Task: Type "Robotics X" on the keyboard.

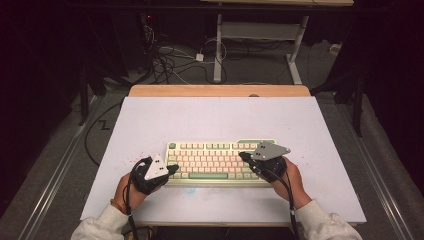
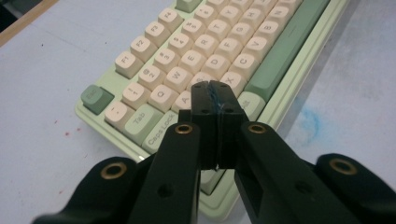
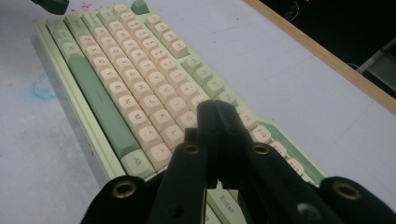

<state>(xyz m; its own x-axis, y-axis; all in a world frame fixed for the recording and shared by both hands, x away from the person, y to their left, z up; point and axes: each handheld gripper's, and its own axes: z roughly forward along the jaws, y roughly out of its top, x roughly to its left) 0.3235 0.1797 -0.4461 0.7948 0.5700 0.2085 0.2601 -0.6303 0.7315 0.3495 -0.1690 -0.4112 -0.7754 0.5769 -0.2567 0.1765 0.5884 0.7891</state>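
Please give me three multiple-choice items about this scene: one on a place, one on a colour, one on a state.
1. Where is the left gripper?
A. at the left end of the pale green and cream keyboard
B. at the table's far edge
C. off the table

2. What colour is the long space bar?
A. red
B. green
C. black

3. How do the right gripper's fingers stand?
A. wide open
B. shut on a cable
C. shut on nothing

Answers: 1 A, the high view shows it there; 2 B, it is sage green; 3 C, the fingers meet with nothing between.
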